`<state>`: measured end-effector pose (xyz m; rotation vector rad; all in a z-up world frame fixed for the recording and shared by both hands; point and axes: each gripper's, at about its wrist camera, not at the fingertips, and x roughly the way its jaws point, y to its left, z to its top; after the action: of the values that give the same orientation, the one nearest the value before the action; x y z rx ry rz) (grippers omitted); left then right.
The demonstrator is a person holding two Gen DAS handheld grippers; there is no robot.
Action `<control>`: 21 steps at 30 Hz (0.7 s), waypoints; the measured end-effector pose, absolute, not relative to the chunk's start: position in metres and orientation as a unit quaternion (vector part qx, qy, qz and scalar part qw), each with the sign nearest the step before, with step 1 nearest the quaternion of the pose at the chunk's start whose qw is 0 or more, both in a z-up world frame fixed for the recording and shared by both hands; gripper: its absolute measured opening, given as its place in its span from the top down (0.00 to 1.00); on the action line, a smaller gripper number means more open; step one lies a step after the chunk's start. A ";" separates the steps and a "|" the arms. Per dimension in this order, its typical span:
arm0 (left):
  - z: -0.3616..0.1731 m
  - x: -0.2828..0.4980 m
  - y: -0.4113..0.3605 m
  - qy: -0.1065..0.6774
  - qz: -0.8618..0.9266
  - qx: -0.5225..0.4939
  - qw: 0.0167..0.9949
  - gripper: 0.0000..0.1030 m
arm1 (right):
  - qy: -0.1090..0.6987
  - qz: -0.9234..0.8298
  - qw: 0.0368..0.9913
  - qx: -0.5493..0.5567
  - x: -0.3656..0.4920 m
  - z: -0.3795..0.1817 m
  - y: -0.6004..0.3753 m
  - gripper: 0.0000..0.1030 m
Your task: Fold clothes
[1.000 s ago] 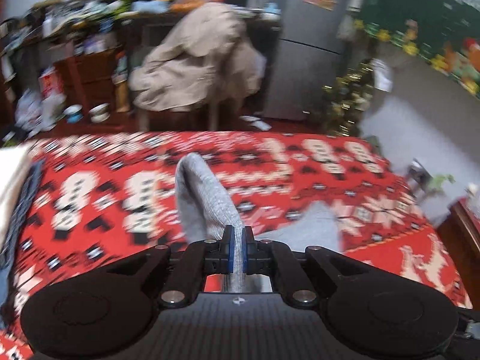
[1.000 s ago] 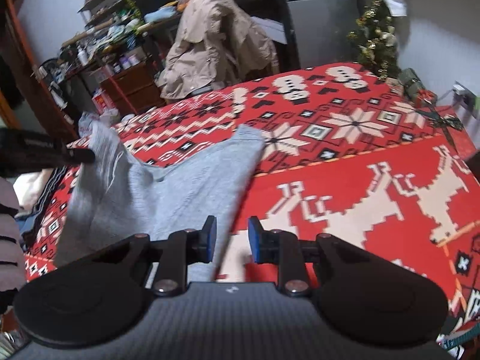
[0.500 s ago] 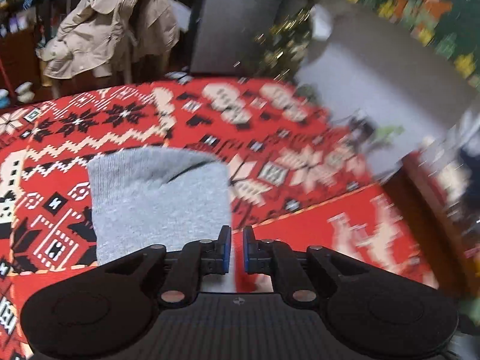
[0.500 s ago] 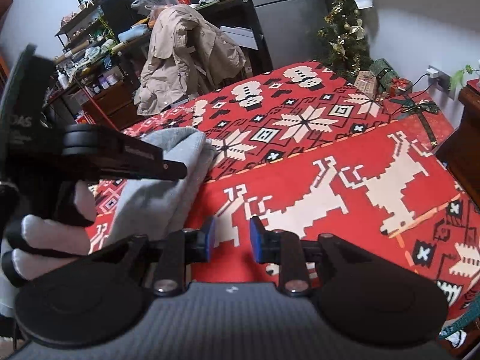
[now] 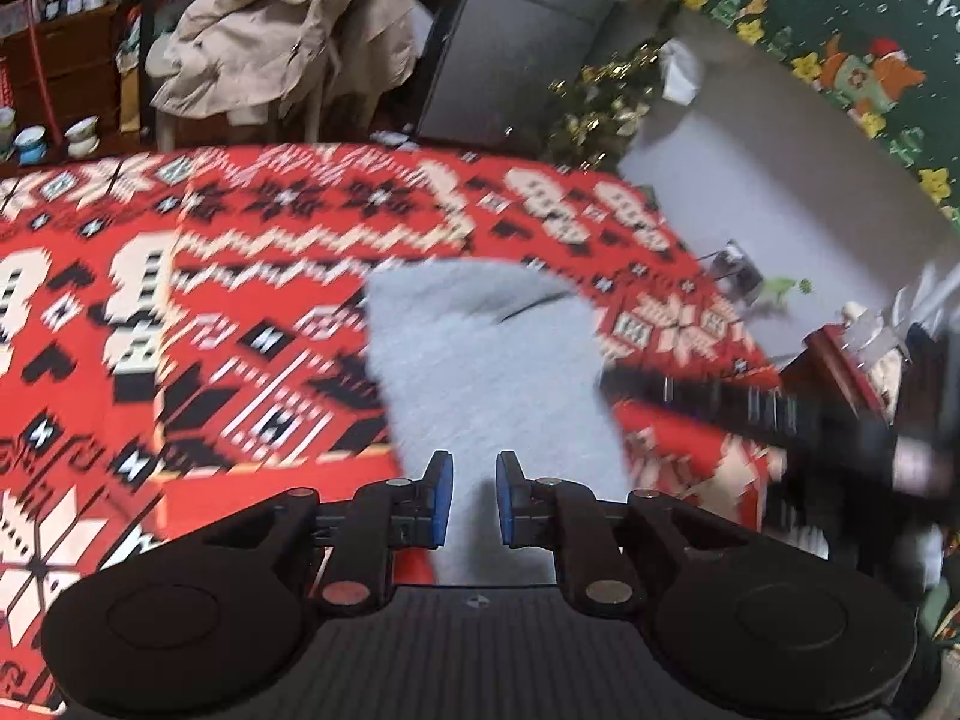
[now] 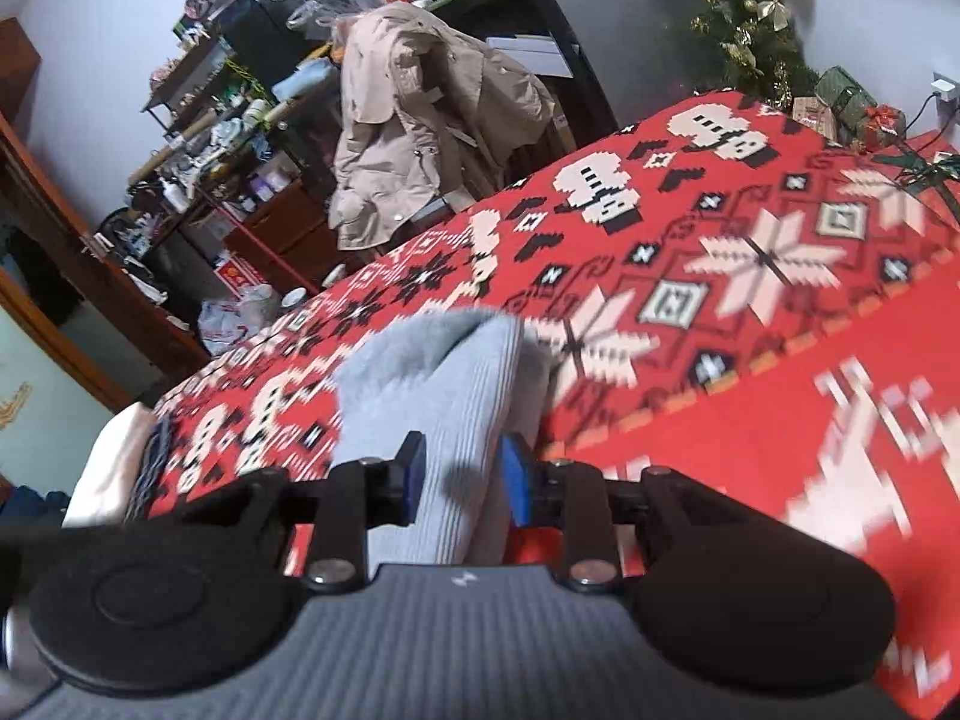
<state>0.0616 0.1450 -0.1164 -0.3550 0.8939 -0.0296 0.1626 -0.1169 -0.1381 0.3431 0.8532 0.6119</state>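
A grey knit garment (image 5: 492, 372) lies folded into a narrow stack on a red patterned blanket (image 5: 240, 276) that covers the work surface, its ribbed edge (image 6: 462, 420) running toward the right wrist camera. The left gripper (image 5: 474, 498) sits over the near end of the cloth with its blue pads parted and a clear gap between them, nothing clamped. The right gripper (image 6: 462, 480) has its jaws set wide on either side of the ribbed fold, with cloth filling the space between the pads; motion blur makes it impossible to tell whether the pads are pressing the fabric. In the left wrist view a dark blurred shape at the right edge appears to be the other gripper, just beside the garment. At the left edge of the blanket in the right wrist view lies a pale pile of other clothes (image 6: 114, 456). Beyond the blanket, a beige coat (image 6: 414, 120) hangs over a chair, with cluttered shelves (image 6: 228, 120) behind it and a decorated Christmas tree (image 6: 750, 18) near the wall.
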 end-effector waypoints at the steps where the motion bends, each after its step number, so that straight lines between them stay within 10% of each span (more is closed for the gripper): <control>1: -0.120 0.062 0.147 0.435 -0.015 -0.175 0.883 0.87 | 0.410 0.289 0.849 0.164 0.174 -0.141 -0.112 0.68; 10: -0.124 0.060 0.132 0.436 -0.041 -0.132 0.889 0.87 | 0.404 0.257 0.870 0.121 0.198 -0.151 -0.091 0.97; 21: -0.113 0.021 0.118 0.438 -0.081 -0.105 0.889 0.86 | 0.390 0.254 0.879 0.107 0.149 -0.136 -0.123 0.75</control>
<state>0.0212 0.1182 -0.1133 -0.2172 0.9091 -0.1684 0.1488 -0.1229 -0.1361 0.2239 0.8135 0.5295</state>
